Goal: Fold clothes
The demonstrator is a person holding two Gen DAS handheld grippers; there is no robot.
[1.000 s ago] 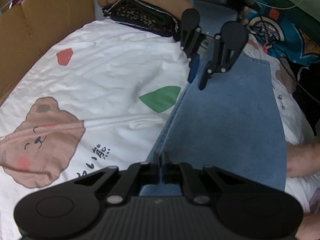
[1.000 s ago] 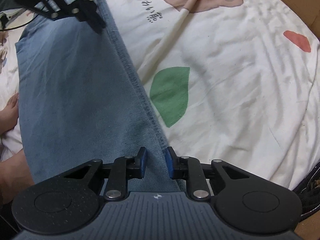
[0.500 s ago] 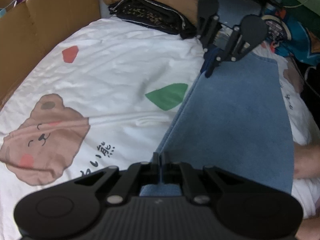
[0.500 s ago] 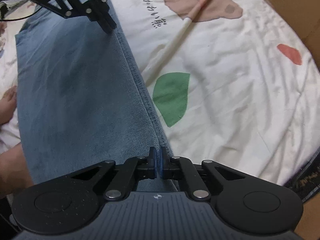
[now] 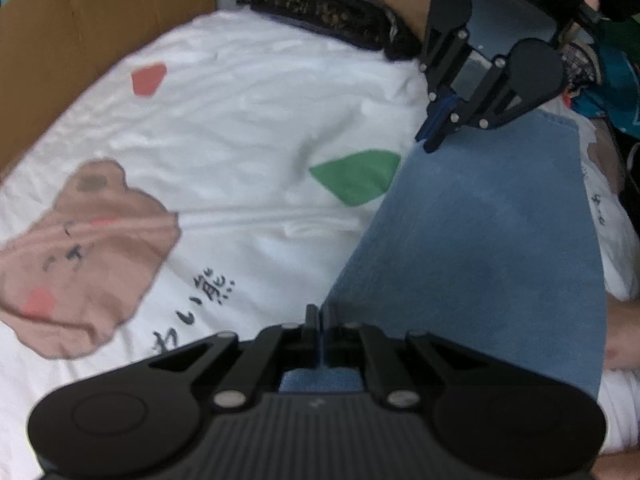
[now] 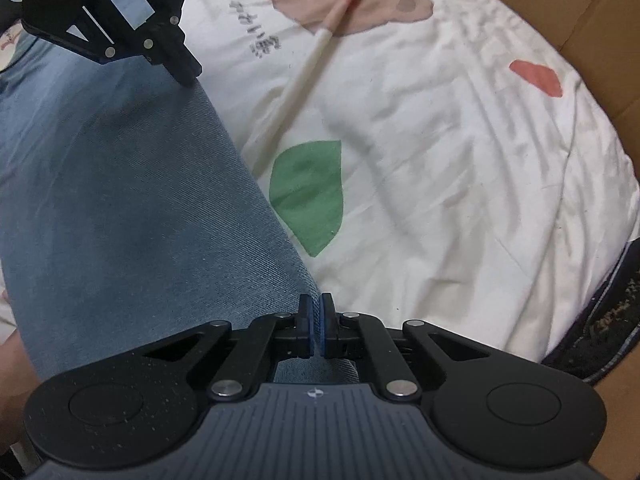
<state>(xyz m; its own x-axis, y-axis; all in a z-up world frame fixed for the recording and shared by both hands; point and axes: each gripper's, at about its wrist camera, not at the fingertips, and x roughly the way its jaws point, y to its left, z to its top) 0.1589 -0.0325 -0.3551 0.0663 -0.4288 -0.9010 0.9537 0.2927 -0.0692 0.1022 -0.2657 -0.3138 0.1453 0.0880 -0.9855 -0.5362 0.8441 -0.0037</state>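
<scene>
A pair of blue jeans point(image 5: 480, 260) lies stretched along a white bedsheet point(image 5: 248, 128) printed with bears and coloured patches. My left gripper point(image 5: 320, 316) is shut on the near end of the long denim edge, and blue cloth shows behind its jaws. The right gripper point(image 5: 434, 136) pinches the far end of the same edge. In the right wrist view, the right gripper point(image 6: 316, 306) is shut on the jeans point(image 6: 120, 200) with its blue pads together on the edge. The left gripper point(image 6: 188, 76) grips at the top left.
A cardboard wall point(image 5: 100, 32) borders the sheet on one side. A pile of folded dark and tan clothes point(image 5: 320, 12) sits at the far end. A long pale ridge or rod point(image 6: 304, 80) crosses the sheet. A person's bare limb point(image 5: 624, 332) rests beside the jeans.
The right gripper's jaws, apart one second ago, have shut on the jeans edge. The edge now runs smooth and taut between the two grippers. The left gripper has sunk slightly.
</scene>
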